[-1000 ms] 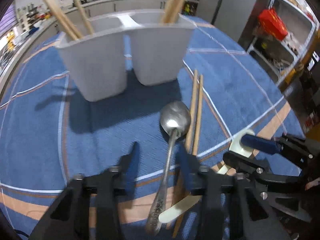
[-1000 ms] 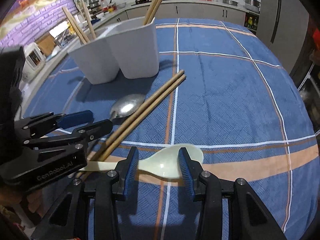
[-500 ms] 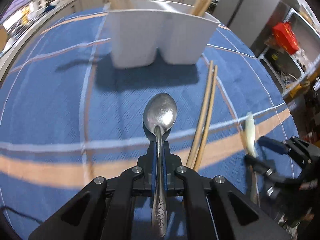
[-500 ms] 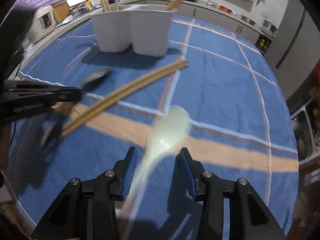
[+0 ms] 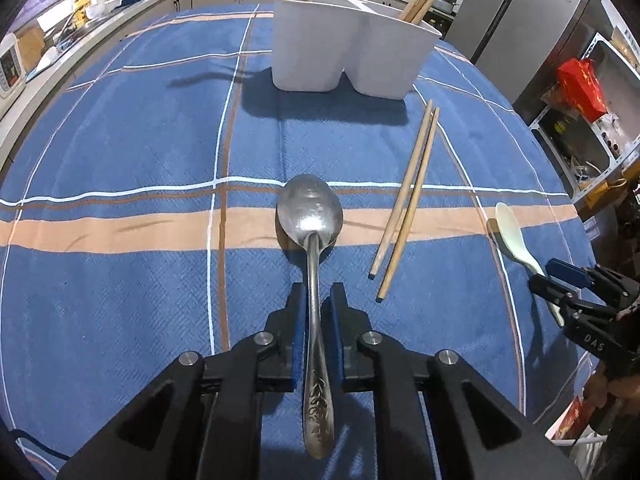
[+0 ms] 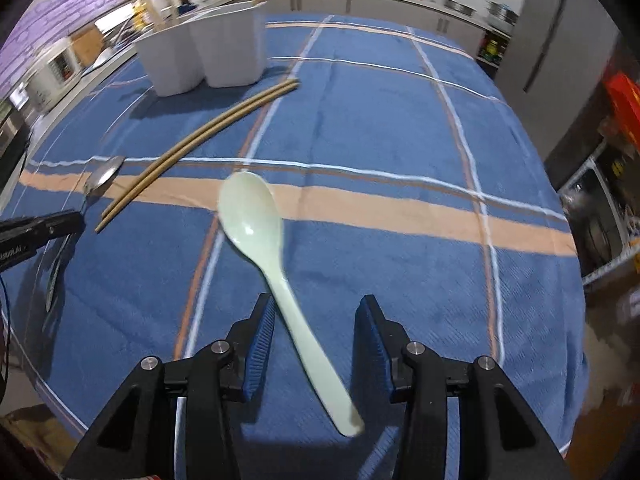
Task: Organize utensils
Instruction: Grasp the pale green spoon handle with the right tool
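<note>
A metal spoon [image 5: 310, 216] lies bowl-forward on the blue plaid cloth, its handle running back between the jaws of my left gripper [image 5: 316, 300]. Those jaws are opening and a thin gap shows on each side of the handle. To the right a pale green spoon [image 6: 250, 208] slants across the cloth. Its handle passes between the wide-apart fingers of my right gripper [image 6: 316, 312], close to the left finger, and neither pad presses on it. A white two-part holder [image 5: 348, 56] with chopsticks in both parts stands at the far side. Two loose chopsticks [image 5: 408, 200] lie between the spoons.
The tablecloth [image 5: 120, 140] covers a rounded table whose edge curves close on the right. A metal shelf with a red bag [image 5: 580, 84] and a grey fridge [image 5: 520, 20] stand beyond that edge. Kitchen counters run along the back and left.
My left jaws closed around the metal spoon's handle and have since loosened slightly; that spoon now sits farther from the holder. The green spoon swung from crosswise to lengthwise, away from the chopsticks.
</note>
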`<state>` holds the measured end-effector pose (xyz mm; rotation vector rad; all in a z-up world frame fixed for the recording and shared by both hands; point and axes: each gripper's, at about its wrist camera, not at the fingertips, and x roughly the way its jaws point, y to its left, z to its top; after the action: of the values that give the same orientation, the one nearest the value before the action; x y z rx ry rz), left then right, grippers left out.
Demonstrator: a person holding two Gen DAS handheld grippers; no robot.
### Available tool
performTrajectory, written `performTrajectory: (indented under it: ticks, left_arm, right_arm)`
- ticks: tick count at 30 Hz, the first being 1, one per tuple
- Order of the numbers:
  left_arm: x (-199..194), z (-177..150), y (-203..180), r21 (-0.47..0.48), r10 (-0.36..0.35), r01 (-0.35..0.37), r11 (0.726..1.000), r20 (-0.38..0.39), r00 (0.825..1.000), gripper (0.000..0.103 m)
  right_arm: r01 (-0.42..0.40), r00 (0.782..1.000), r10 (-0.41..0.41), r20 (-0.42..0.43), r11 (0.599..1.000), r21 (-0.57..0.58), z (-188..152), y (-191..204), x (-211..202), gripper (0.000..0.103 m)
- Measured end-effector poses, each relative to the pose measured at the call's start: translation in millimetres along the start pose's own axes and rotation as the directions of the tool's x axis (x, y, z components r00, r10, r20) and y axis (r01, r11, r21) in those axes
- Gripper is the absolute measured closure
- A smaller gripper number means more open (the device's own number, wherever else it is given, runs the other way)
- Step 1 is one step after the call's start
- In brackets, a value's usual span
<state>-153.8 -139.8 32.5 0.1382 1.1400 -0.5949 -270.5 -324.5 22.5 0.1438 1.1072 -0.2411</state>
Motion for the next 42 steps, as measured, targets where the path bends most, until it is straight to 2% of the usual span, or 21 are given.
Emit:
performTrajectory:
  ticks: [6, 8, 9, 10, 11, 13, 14, 15, 16, 17, 18, 20, 24, 30, 42]
  left_arm:
    - [5, 16, 4, 0.005, -0.021, 0.021, 1.000, -0.041, 0.999, 0.091]
    - [6, 20, 1, 0.029, -0.022, 0.024, 0.999, -0.053, 0.998, 0.084]
    - [7, 22, -2, 0.049, -0.026, 0.029, 0.998, -0.061, 0.998, 0.076]
    - [8, 23, -5, 0.070, -0.030, 0.035, 0.997, -0.069, 0.997, 0.070]
    - [9, 24, -10, 0.097, -0.034, 0.042, 0.994, -0.076, 0.997, 0.060]
    - [12, 23, -21, 0.156, 0.003, 0.006, 0.988, -0.059, 0.998, 0.058]
    - [12, 22, -24, 0.170, 0.019, -0.011, 0.985, -0.048, 0.999, 0.066]
    - [11, 21, -25, 0.172, 0.017, -0.012, 0.985, -0.026, 1.000, 0.096]
    - [10, 21, -23, 0.157, -0.006, 0.012, 0.988, -0.036, 0.999, 0.099]
    - [11, 21, -19, 0.125, -0.049, 0.057, 0.990, -0.059, 0.997, 0.100]
    - [10, 20, -15, 0.095, -0.064, 0.069, 0.993, -0.055, 0.996, 0.100]
    - [8, 17, -12, 0.092, -0.056, 0.059, 0.994, -0.039, 0.998, 0.100]
    - [1, 15, -3, 0.056, -0.091, 0.092, 0.994, -0.021, 0.996, 0.100]
    - [-20, 18, 5, 0.008, -0.129, 0.128, 0.992, 0.046, 0.991, 0.100]
    - [-65, 22, 9, 0.001, -0.105, 0.107, 0.994, 0.175, 0.979, 0.100]
  right_arm:
    - [-0.038, 0.999, 0.035, -0.031, 0.995, -0.093, 25, 27, 13, 0.055]
    - [-0.055, 0.997, 0.051, -0.053, 0.994, -0.095, 31, 31, 15, 0.056]
    - [-0.058, 0.997, 0.052, -0.061, 0.994, -0.096, 34, 32, 17, 0.058]
    - [-0.062, 0.996, 0.055, -0.068, 0.993, -0.100, 37, 34, 17, 0.063]
    - [-0.066, 0.996, 0.059, -0.071, 0.993, -0.102, 38, 35, 18, 0.074]
    - [-0.071, 0.995, 0.063, -0.076, 0.993, -0.100, 41, 35, 19, 0.081]
    - [-0.072, 0.995, 0.066, -0.077, 0.993, -0.090, 42, 33, 19, 0.088]
    - [-0.079, 0.994, 0.073, -0.075, 0.994, -0.071, 41, 29, 18, 0.088]
    - [-0.103, 0.992, 0.100, -0.074, 0.994, -0.035, 41, 23, 17, 0.090]
    - [-0.133, 0.989, 0.133, -0.072, 0.991, 0.008, 41, 17, 18, 0.090]
    - [-0.155, 0.985, 0.158, -0.069, 0.987, 0.043, 42, 11, 19, 0.091]
    - [-0.180, 0.981, 0.186, -0.059, 0.978, 0.106, 40, 0, 19, 0.091]
    - [-0.206, 0.975, 0.216, -0.042, 0.963, 0.173, 36, -13, 20, 0.091]
    - [-0.250, 0.967, 0.253, 0.024, 0.930, 0.270, 26, -31, 11, 0.092]
    - [-0.307, 0.948, 0.261, 0.184, 0.903, 0.300, 21, -42, -30, 0.093]
